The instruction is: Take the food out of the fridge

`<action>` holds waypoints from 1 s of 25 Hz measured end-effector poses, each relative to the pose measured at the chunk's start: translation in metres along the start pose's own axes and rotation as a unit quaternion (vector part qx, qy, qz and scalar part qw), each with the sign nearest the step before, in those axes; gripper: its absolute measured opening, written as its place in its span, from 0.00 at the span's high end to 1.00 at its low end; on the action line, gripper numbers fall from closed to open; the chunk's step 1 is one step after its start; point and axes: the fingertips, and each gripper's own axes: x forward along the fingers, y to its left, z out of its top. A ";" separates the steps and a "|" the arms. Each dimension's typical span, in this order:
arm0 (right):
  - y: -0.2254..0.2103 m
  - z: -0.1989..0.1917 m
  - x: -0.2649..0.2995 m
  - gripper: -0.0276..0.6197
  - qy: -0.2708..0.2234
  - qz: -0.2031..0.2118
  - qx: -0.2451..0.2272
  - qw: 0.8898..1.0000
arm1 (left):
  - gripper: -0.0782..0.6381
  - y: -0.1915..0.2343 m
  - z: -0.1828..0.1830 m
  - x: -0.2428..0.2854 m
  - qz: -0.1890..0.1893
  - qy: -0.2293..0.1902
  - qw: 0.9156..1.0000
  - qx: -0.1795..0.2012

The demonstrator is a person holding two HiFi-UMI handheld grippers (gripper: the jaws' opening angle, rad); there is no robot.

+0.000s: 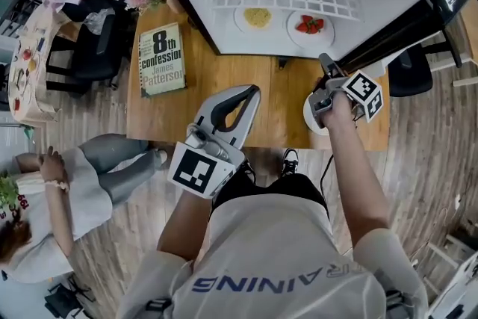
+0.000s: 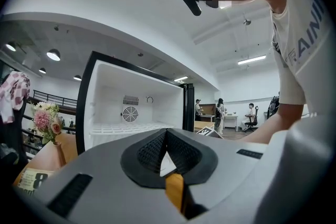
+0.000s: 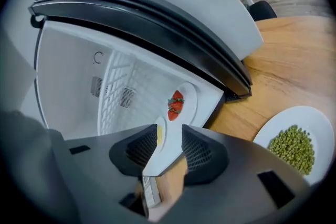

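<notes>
Wooden table carries the open fridge, its door swung out on the right. A book lies just left of the fridge front.

Out of the fridge: one white plate of green peas. It rests on the table in front of the fridge, toward the door-side corner.

Inside the fridge, near its opening, two plates sit side by side. The strawberry plate is nearer the door. The plate of yellow food is just beside it, toward the fridge's middle. Neither is touched.

Your right gripper is in front of the fridge, just beside the pea plate and tipped slightly down toward the opening. Its jaws are partly apart with nothing between them; the two fridge plates show through the gap.

Your left gripper is further back from the fridge, aimed level at the opening. Its jaw tips are closed together on nothing.

Judgement: about a third done, with one dish out and two to fetch. The right gripper looks lined up for the next reach, and the strawberry plate is the nearer one.
</notes>
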 end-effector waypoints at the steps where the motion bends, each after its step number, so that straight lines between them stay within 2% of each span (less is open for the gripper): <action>1: -0.005 0.001 0.006 0.75 -0.001 -0.004 0.013 1.000 | 0.88 0.002 -0.002 0.001 0.002 0.004 1.000 -0.005; 8: -0.028 0.010 0.038 0.74 -0.014 -0.027 0.085 0.996 | 0.88 0.017 -0.015 0.006 0.013 0.011 1.000 -0.014; 19: -0.047 0.009 0.062 0.74 -0.023 -0.052 0.152 0.987 | 0.88 0.019 -0.029 0.007 0.016 0.016 0.999 -0.036; 25: -0.050 0.012 0.068 0.74 -0.039 -0.043 0.173 0.983 | 0.88 0.020 -0.032 0.008 0.014 0.017 0.999 -0.038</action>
